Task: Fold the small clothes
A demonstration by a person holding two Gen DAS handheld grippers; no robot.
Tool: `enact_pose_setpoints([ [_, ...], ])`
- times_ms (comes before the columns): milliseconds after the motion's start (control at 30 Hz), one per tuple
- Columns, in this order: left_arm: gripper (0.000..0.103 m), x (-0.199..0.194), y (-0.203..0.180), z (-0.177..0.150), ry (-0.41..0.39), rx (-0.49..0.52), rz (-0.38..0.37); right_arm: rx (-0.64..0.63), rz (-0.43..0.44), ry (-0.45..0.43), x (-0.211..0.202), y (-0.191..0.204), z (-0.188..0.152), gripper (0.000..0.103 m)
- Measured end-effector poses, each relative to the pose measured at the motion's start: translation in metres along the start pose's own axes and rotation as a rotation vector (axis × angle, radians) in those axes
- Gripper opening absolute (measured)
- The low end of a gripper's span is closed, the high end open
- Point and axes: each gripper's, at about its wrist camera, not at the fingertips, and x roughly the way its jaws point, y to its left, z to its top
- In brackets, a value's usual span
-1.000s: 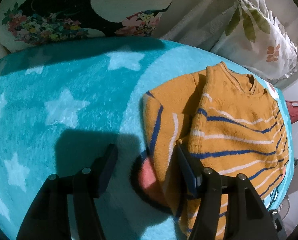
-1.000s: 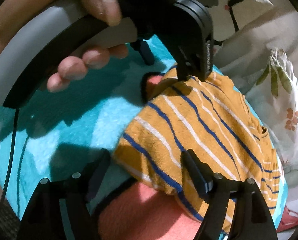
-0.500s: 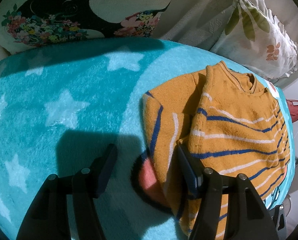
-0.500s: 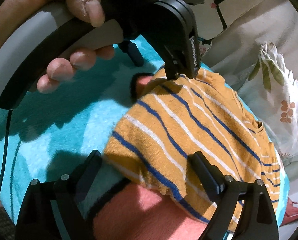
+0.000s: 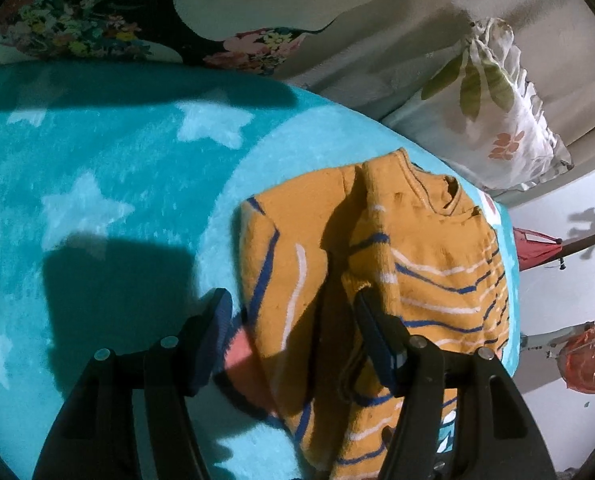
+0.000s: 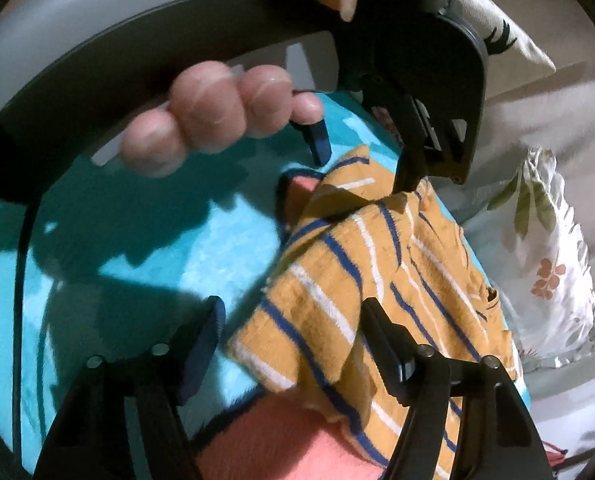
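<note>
1. A turquoise blanket (image 5: 109, 184) with pale stars covers the whole surface under both grippers; a salmon-pink patch outlined in black is printed on its near part.
2. Beyond the blanket's far edge lies a cream and black cushion with flower print (image 5: 145, 28). A white pillow with leaf print (image 5: 493, 104) sits at the far right.
3. The small orange sweater (image 5: 429, 256), striped in blue and white, lies on the right part of the blanket, collar at the far end. Its left side is folded over the body, leaving a raised ridge down the middle. The near hem overlaps the pink patch.
4. The left gripper (image 5: 293, 336) hovers over the sweater's near left part. Its jaws stand about two-thirds apart and have just been opening a little. The folded edge lies between them, but the pads do not press it; the right finger rests against the ridge.
5. The right gripper (image 6: 293, 344) is at the sweater's near corner. Its jaws are wide apart, though they have just been closing. The striped corner lies between them, not pinched.
6. In the right wrist view a hand (image 6: 217, 120) wraps the grey handle of the left gripper, just above the sweater's far edge.
</note>
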Motion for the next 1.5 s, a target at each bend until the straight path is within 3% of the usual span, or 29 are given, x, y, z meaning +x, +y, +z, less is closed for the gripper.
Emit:
enact_pose_setpoints([
  [167, 0.073, 0.004, -0.001, 0.000, 0.006, -0.010, -0.025, 0.018, 0.001, 0.000, 0.009, -0.003, 0.010, 0.076],
  [333, 0.078, -0.005, 0.007, 0.006, -0.034, -0.087, -0.221, 0.057, 0.021, -0.012, 0.010, -0.007, 0.006, 0.076],
  [400, 0.081, -0.007, 0.011, 0.009, -0.053, -0.112, -0.245, 0.079, 0.032, -0.018, 0.009, -0.009, 0.004, 0.076],
  [500, 0.082, -0.004, 0.005, 0.014, -0.037, -0.078, -0.216, 0.103, 0.049, -0.034, 0.009, -0.011, -0.001, 0.076],
  [733, 0.083, 0.028, -0.031, 0.021, 0.078, 0.049, 0.017, 0.093, 0.092, -0.086, 0.009, -0.016, -0.008, 0.078],
  [767, 0.078, 0.031, -0.033, 0.023, 0.089, 0.040, 0.042, 0.097, 0.107, -0.089, 0.010, -0.019, -0.009, 0.077],
  [800, 0.066, 0.032, -0.033, 0.024, 0.092, 0.032, 0.058, 0.104, 0.128, -0.091, 0.011, -0.021, -0.009, 0.062],
  [833, 0.025, 0.031, -0.034, 0.026, 0.091, 0.024, 0.091, 0.113, 0.135, -0.092, 0.011, -0.024, -0.009, 0.052],
  [867, 0.018, 0.030, -0.033, 0.027, 0.100, 0.007, 0.084, 0.112, 0.112, -0.087, 0.012, -0.026, -0.010, 0.033],
  [1000, 0.016, 0.011, -0.046, 0.022, 0.043, -0.029, 0.094, 0.181, 0.199, -0.106, 0.002, -0.047, -0.014, 0.017],
  [1300, 0.016, -0.016, -0.123, 0.027, -0.044, 0.005, 0.106, 0.341, 0.261, -0.205, -0.048, -0.113, -0.051, 0.012],
  [1500, 0.016, 0.010, -0.198, 0.033, -0.054, 0.057, 0.070, 0.509, 0.252, -0.214, -0.065, -0.179, -0.103, 0.012],
])
